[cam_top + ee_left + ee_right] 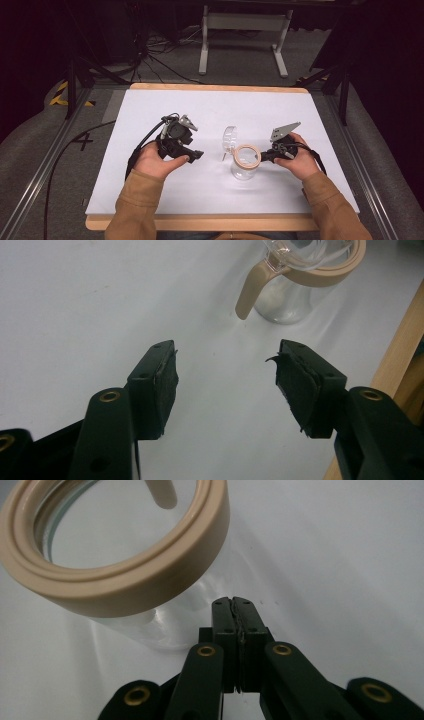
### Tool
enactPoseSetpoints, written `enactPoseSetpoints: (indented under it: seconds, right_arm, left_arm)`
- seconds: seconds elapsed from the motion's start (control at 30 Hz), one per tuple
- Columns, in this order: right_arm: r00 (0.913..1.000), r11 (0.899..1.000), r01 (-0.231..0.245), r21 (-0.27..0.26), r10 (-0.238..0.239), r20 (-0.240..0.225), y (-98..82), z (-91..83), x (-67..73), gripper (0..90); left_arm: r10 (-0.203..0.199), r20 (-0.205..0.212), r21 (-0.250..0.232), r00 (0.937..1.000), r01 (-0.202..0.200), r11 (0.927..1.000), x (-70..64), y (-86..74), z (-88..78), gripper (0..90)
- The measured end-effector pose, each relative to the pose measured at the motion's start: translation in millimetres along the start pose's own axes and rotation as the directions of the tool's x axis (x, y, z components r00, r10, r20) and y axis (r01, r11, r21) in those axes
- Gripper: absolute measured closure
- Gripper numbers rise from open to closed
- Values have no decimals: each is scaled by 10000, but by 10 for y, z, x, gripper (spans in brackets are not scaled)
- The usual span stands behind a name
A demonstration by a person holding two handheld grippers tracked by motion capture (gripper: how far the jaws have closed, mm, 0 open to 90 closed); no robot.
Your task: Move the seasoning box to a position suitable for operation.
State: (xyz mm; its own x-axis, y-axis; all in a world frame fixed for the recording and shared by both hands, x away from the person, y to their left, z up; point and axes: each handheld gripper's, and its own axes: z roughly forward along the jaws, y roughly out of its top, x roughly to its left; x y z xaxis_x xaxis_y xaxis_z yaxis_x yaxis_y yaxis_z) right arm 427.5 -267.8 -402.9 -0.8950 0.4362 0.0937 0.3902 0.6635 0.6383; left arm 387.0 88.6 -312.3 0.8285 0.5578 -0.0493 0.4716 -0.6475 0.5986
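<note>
Hands come in low from the near edge: right gripper [264,155], jaws pressed together on nothing, points at the upright clear glass jar with tan ring rim [246,163], just ahead of its tips. Left gripper [196,155], jaws wide and empty, aims toward the jar, which stands well apart, mouth upward, long axis vertical.

Jar [292,295] top cut off

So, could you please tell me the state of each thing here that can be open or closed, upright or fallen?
Glass jar: upright on the table, open, beige rim ring on its mouth.
Clear lid: flipped up, off the mouth, behind the jar.
Left gripper: open, nothing between the jaws.
Right gripper: shut, empty, just beside the jar.
</note>
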Motion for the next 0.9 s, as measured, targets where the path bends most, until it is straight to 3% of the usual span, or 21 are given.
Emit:
enactPoseSetpoints:
  seconds: [0.3,0.9]
  right_arm:
    - [9997,9990,249,359,-248,-59,19,-16,59,900]
    - [9938,9902,1062,909,-1025,-440,27,-58,334,900]
  left_arm:
    - [-9,1,-10,10000,9,10000,12,6,8,425]
    - [252,229,72,9994,-254,9997,23,114,78,426]
